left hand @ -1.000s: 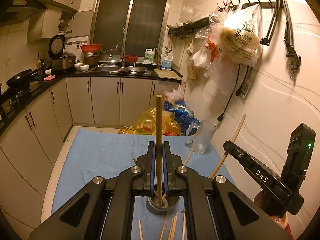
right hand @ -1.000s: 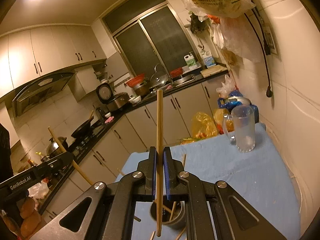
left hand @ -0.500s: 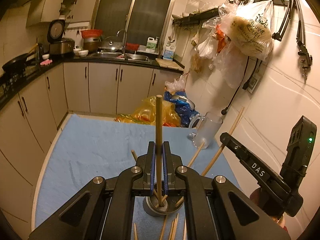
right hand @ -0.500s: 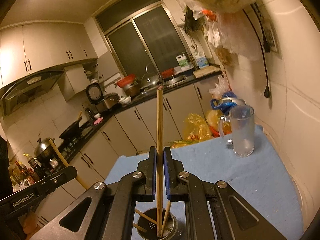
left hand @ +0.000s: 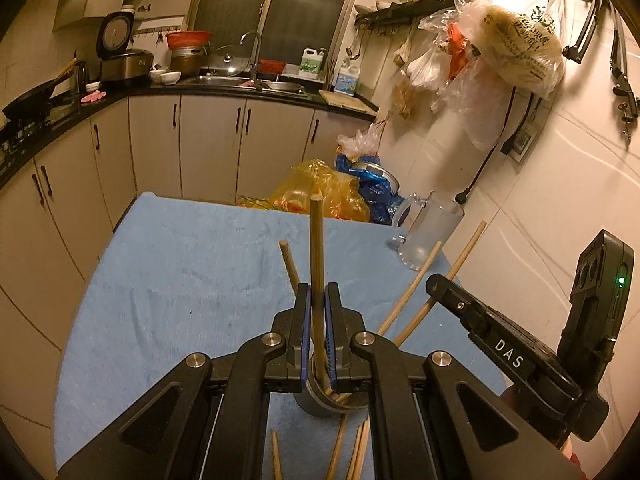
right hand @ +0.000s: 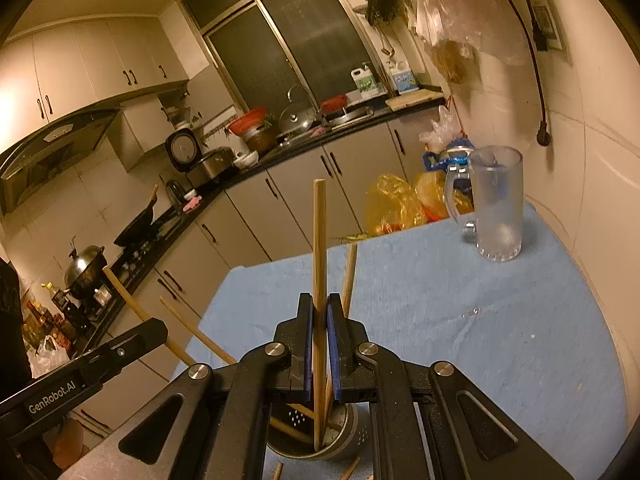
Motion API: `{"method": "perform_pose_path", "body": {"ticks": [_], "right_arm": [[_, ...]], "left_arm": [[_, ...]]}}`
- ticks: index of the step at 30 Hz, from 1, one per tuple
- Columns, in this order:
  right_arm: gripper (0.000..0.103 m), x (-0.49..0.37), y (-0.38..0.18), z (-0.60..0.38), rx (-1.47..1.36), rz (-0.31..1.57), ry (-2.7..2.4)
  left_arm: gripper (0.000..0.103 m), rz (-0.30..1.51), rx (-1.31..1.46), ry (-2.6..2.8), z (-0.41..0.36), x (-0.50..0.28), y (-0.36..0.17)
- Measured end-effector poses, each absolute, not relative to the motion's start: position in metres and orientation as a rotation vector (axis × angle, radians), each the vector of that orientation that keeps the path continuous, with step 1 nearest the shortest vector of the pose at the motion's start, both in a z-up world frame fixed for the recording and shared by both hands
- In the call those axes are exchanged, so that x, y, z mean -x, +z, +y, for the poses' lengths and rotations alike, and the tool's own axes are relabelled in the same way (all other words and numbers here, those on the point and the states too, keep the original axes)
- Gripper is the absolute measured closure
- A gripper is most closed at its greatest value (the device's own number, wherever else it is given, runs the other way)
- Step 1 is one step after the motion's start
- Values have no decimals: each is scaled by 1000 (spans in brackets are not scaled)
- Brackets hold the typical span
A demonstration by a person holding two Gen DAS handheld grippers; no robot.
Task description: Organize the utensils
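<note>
Wooden chopsticks (right hand: pixel 319 264) — perforated steel cylinder (right hand: pixel 344 428)

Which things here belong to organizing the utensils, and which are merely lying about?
Belonging:
- held chopstick
- metal holder
- loose chopsticks
- left tool
- right tool

Lying about:
- glass mug
- yellow bags
- blue cloth

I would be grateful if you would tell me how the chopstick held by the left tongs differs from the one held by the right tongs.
The left tongs hold their chopstick leaning slightly, its lower end hidden behind them at the metal cup. The right tongs hold their chopstick almost upright, its lower end visibly inside the cup. Both are plain wooden sticks clamped mid-length, tops up.
</note>
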State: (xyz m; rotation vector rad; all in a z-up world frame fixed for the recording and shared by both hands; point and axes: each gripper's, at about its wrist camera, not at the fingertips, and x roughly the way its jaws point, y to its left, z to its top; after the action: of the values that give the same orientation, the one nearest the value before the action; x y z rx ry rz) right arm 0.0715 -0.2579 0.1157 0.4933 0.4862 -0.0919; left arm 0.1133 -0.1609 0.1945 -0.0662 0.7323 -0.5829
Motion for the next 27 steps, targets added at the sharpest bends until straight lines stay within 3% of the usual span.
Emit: {"method": "perform_pose_path", "body": {"ticks": [12,16,23,27], "right_arm": [[90,-58,120,-259,-513,493,-65],[86,-39,123,-258,-517,480,-64],[82,-1,101,-259,-559,514,-68],[82,17,73,-254,-577,570,-72]], "left_arm": [[96,705,66,-597,-151,-102,202],[79,684,79,-594,-142,-88,209],[75,693,82,-568,-118,-60,194],[71,739,69,-529,-100,-43,159]]}}
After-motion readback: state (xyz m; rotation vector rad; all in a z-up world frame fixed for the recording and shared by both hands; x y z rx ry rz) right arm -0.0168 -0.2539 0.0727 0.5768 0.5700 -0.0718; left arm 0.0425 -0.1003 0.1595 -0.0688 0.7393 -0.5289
